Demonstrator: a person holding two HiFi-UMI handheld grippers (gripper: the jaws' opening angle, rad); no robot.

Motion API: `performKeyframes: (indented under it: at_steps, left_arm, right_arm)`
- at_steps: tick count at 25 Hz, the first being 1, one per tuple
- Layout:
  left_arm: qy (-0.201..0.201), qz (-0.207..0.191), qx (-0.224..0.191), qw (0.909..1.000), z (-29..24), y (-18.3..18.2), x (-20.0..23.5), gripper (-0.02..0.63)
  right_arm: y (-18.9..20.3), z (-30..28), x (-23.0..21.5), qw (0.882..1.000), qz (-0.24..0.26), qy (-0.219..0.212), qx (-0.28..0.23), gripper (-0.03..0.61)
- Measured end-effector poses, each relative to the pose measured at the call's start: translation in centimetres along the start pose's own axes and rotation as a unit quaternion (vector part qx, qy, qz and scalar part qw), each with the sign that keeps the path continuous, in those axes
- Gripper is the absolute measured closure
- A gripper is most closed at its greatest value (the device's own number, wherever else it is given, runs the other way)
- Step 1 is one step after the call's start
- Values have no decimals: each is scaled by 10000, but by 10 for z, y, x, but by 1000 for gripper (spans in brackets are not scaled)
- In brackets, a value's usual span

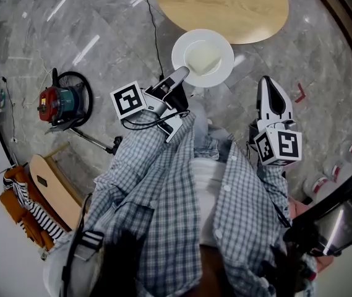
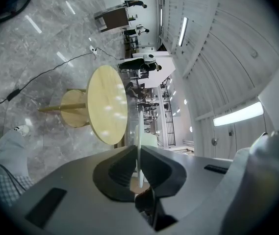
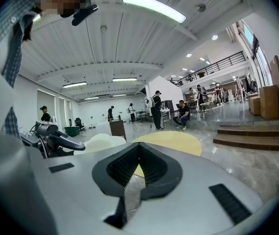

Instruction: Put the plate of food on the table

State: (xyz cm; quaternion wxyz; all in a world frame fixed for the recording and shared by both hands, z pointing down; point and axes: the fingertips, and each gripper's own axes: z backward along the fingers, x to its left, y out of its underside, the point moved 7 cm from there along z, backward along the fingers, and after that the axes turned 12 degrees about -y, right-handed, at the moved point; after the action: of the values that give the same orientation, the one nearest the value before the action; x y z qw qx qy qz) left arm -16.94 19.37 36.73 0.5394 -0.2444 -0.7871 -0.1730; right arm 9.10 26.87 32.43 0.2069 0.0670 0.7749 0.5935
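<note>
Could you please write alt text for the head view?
The left hand-held gripper clamps the rim of a white plate of pale food, held near the edge of a round wooden table. The right hand-held gripper is shut and empty.

Bright ceiling strip lights (image 3: 154, 6) glare off the glossy floor (image 1: 107, 17); fisheye edges darken.

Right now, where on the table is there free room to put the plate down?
The visible top of the round table is bare wood, from its near edge by the plate to the picture's top. The left gripper holds the plate by its rim. The floor at the left is crowded by a red machine.
</note>
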Motion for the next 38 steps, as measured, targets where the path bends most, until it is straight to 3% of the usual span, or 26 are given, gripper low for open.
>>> performKeyframes:
  at_steps: [16,23,38]
  left_arm:
    - [119,-51,164,9998,-40,-57,-21,595]
    - [83,5,358,9993,-82,-97,-28,595]
    - [126,-152,615,9979,-101,-107,-29,595]
  right_arm:
    - [-30,-56,-17,9998,130,146,-75,571]
    - [-40,-101,-43,9996,56,294,-5,571]
    - [-33,-107,-47,9985,19,528,-129,571]
